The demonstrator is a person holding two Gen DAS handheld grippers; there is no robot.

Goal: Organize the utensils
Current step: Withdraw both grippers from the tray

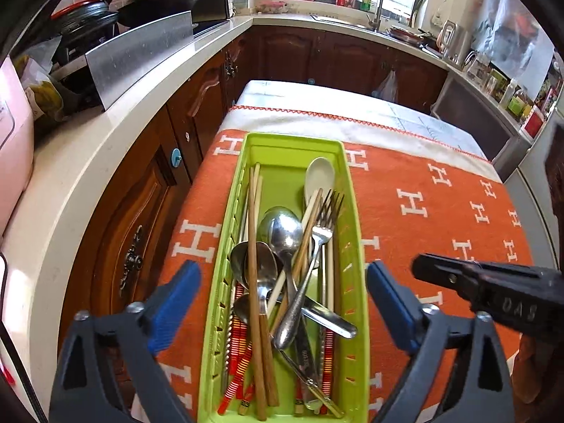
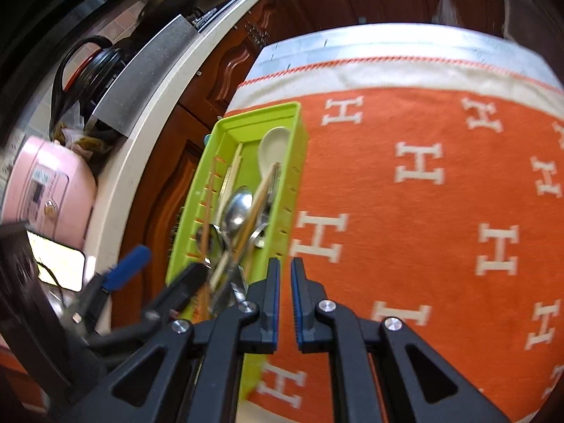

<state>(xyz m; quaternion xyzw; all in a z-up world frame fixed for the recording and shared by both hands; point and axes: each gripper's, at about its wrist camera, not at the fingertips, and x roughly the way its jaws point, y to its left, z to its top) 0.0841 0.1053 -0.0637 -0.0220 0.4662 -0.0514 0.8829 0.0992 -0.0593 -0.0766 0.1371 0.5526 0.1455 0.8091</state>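
Table [image 1: 405, 112] stands just beside the kitchen counter's wooden cabinet fronts. Covered by an orange cloth [image 1: 440, 183] with white H pattern; cream border with red zigzag stitching runs toward the far edge, pale table surface bare beyond it. Directly on the cloth: one long green plastic tray [image 1: 347, 183], lengthwise along the table's left edge, holding mixed cutlery. Rest of the cloth carries nothing visible.
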